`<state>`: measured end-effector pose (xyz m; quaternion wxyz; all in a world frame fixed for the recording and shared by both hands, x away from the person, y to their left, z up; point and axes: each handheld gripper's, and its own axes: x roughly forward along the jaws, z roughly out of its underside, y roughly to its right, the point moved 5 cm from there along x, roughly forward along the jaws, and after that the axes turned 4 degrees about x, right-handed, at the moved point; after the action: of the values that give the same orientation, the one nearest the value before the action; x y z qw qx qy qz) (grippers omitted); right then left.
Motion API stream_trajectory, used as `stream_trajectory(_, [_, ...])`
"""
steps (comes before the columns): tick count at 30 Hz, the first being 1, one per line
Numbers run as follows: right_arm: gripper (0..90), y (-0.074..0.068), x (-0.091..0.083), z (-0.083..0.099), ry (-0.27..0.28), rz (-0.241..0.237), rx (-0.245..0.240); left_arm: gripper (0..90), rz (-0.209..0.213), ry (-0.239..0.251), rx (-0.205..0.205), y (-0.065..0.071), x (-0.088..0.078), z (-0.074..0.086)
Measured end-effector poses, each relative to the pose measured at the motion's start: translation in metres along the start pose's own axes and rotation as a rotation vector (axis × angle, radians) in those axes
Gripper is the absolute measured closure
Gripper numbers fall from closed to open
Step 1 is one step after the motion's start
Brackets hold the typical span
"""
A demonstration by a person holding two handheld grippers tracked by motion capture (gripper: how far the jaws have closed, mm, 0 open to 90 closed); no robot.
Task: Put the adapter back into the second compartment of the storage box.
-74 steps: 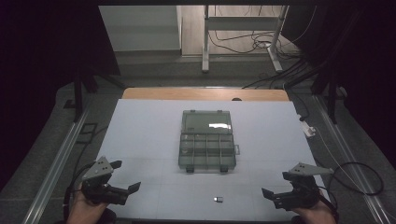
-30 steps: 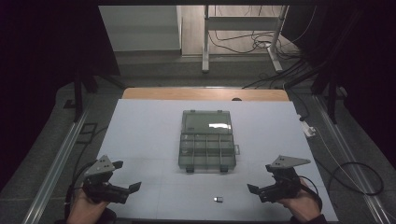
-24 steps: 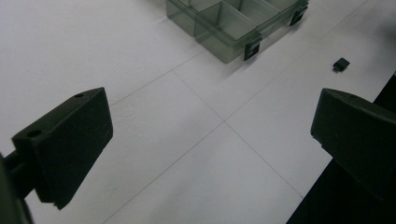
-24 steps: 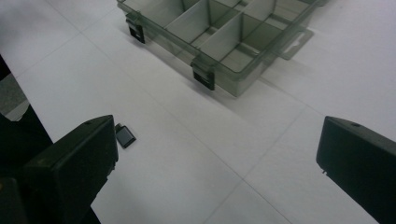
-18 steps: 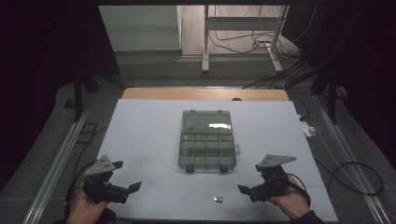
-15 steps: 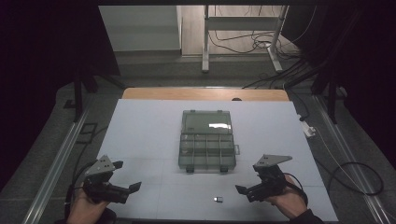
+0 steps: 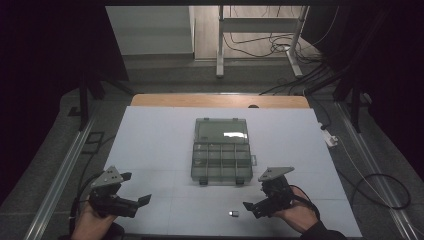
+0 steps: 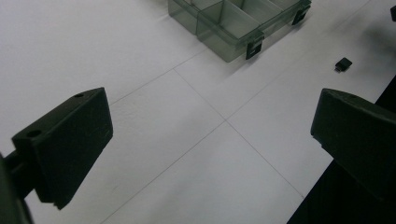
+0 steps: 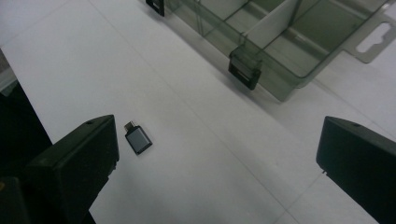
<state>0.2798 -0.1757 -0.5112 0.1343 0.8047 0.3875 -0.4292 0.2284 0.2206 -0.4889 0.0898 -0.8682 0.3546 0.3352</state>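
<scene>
White sheeting covers the desk (image 7: 150,145) in the high view, and a smoky clear plastic box (image 7: 221,156) lies open at its middle, lid folded back toward the far edge. A small grey adapter (image 7: 233,213) lies near the front edge, apart from the box. The right gripper (image 7: 251,210) hangs just beside the adapter on its right, jaws wide; the left gripper (image 7: 137,195) hovers near the front left corner, also spread wide and holding nothing.

From the left gripper view, the adapter (image 8: 343,64) sits well off, beyond the box's front latches (image 8: 252,47).

In the right gripper view, the adapter (image 9: 138,138) lies flat close by the near jaw, its metal plug pointing away, not yet between the jaws. The box (image 9: 280,42) shows bare compartments beyond.

The step looks like picking up the adapter. It would go best by sliding the right gripper sideways until the part is centred, lowering to the sheet, then closing across the narrow sides so it does not skid off.
</scene>
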Motion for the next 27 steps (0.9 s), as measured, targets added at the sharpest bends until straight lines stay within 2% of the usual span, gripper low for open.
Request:
stream_trajectory(1, [0.0,-0.003,0.004,0.000,-0.022,-0.005,-0.010,0.0,0.000,0.000,0.001,0.000,0.000,0.000])
stream_trajectory(3, [0.0,-0.004,0.005,-0.001,-0.027,-0.003,-0.012,0.0,0.000,0.001,0.000,0.000,0.000,0.000])
stream_trajectory(13, [0.0,-0.019,0.022,-0.001,-0.094,-0.011,-0.088,0.5,-0.010,-0.016,-0.002,-0.001,0.001,0.000])
stream_trajectory(17, [0.0,-0.025,0.028,0.000,-0.116,-0.022,-0.105,0.2,-0.007,-0.018,-0.016,-0.002,0.002,0.000])
stream_trajectory(27, [2.5,-0.034,0.037,0.002,-0.155,-0.040,-0.141,0.0,-0.006,-0.021,-0.017,-0.002,0.002,0.000])
